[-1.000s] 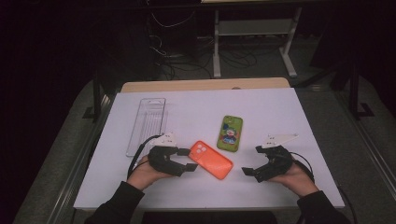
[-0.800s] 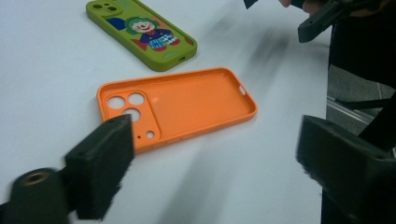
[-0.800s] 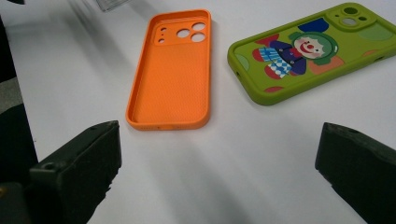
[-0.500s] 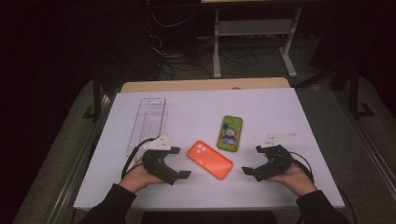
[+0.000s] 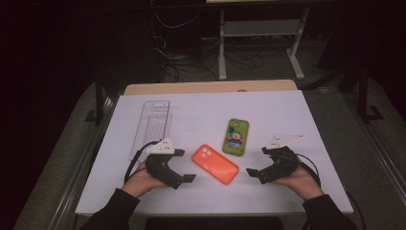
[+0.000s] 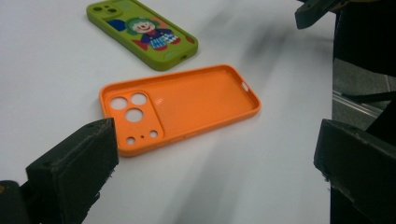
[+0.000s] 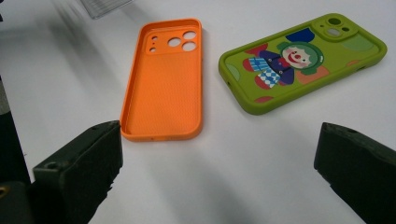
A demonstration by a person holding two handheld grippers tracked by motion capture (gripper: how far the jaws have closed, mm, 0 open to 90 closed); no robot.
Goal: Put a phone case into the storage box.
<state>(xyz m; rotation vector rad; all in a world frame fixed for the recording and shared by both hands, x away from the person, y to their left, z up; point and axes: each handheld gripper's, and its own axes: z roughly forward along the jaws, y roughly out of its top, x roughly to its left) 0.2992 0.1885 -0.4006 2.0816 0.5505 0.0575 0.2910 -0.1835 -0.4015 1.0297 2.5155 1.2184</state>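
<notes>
The orange phone case point(image 7: 163, 79) looks like soft matt silicone, its open inside finely stippled. Just beside it, the green phone case point(image 7: 303, 60) has a smooth, satiny plastic skin with a printed clown. Beyond the orange case lies a clear tray point(image 5: 152, 125) of ribbed, glossy plastic. The table top point(image 5: 201, 115) is smooth matt white; the gripper jaws are rough matt black.

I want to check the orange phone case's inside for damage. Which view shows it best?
The right gripper view: the orange phone case lies open side up, whole and sharp. The left gripper view shows it whole but slightly softer; the high view, small.
</notes>
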